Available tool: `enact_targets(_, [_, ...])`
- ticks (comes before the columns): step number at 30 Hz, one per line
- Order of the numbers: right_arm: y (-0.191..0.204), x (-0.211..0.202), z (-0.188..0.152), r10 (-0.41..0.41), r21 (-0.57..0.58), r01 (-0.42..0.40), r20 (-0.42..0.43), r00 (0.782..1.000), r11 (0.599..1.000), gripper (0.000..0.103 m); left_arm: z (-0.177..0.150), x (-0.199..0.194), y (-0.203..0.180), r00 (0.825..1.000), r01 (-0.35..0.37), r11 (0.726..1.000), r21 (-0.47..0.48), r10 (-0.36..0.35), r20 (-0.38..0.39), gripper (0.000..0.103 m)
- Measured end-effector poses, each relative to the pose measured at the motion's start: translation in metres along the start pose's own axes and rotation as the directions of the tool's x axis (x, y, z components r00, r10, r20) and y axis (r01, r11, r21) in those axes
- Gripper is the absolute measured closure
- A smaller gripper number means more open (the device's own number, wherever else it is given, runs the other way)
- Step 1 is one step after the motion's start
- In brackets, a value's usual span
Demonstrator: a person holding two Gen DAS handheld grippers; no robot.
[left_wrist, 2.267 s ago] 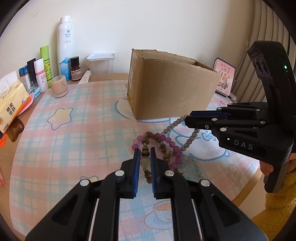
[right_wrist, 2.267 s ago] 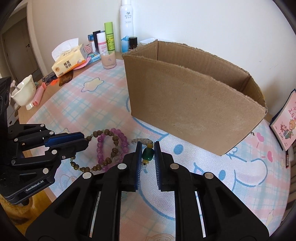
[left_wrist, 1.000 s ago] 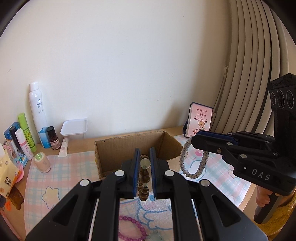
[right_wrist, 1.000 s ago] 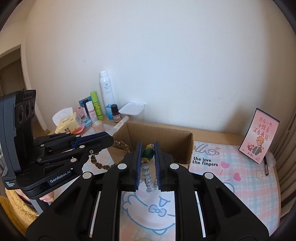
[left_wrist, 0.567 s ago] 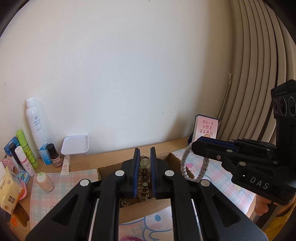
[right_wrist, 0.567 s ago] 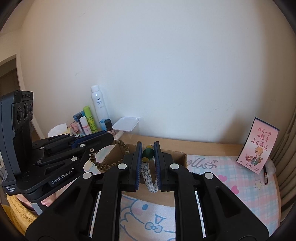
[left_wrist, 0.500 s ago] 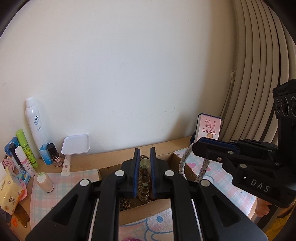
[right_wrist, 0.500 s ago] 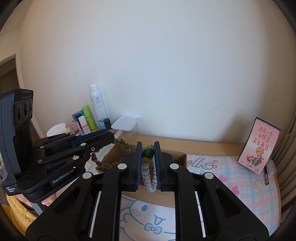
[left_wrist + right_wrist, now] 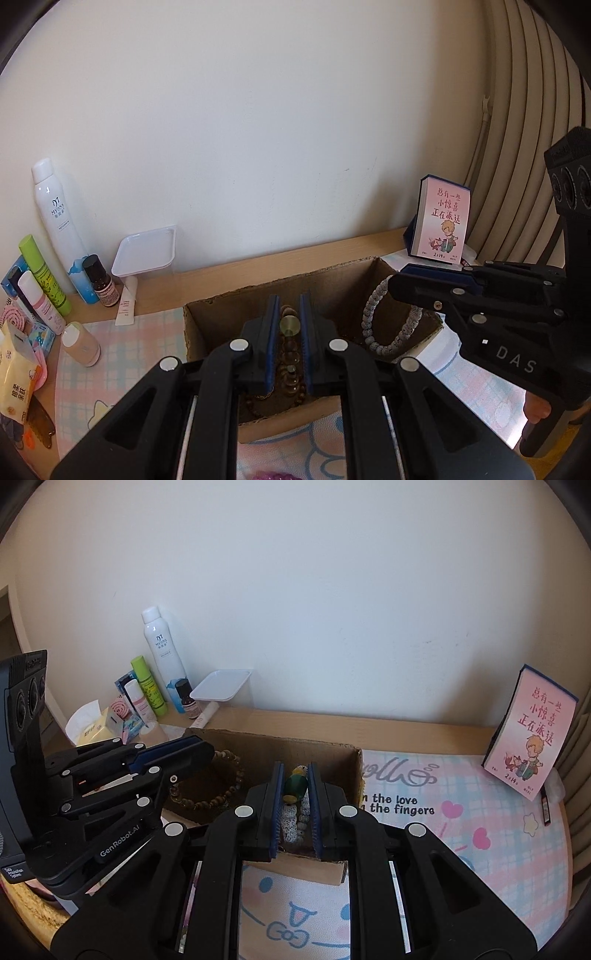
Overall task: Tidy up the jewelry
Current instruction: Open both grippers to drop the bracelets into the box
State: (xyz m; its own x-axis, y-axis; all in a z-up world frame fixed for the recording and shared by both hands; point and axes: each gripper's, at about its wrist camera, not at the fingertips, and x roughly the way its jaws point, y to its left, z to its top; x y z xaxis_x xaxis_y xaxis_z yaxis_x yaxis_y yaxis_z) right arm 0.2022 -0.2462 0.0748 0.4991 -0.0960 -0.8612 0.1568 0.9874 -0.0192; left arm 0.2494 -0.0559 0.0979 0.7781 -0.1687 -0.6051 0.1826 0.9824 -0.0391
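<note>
Both hand-held grippers — left (image 9: 286,317), right (image 9: 294,779) — pinch bead bracelets (image 9: 384,325) above the cardboard box (image 9: 221,314) rim.

Brown cardboard box (image 9: 221,325); dark brown wooden beads (image 9: 218,797) in the black left claw (image 9: 289,325) with blue pads, and a speckled white-grey bead strand (image 9: 373,332) with a green and yellow bead (image 9: 295,784) in the black right claw (image 9: 294,794). Pastel pink-and-blue checked mat (image 9: 461,812) with white cartoon shapes, pink hearts and black lettering over the pale wood surface (image 9: 314,254). At the surface's back edge: white spray bottle (image 9: 55,221) with blue base, lime green tube (image 9: 42,273), white lidded tub (image 9: 146,251), pink card (image 9: 532,738) with red characters.
</note>
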Motion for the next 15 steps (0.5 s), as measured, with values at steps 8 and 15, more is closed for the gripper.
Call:
enact_targets(8, [-0.002, 0.018, -0.010, -0.009, 0.001, 0.009, -0.047, 0.999, 1.000, 0.091, -0.011, 0.012, 0.009, 0.999, -0.013, 1.000, -0.017, 0.012, -0.042, 0.092])
enact_targets(15, [0.003, 0.023, -0.012, -0.022, -0.018, 0.021, -0.061, 0.998, 1.000, 0.091, -0.015, 0.016, 0.015, 0.998, -0.028, 1.000, -0.009, 0.027, -0.059, 0.092])
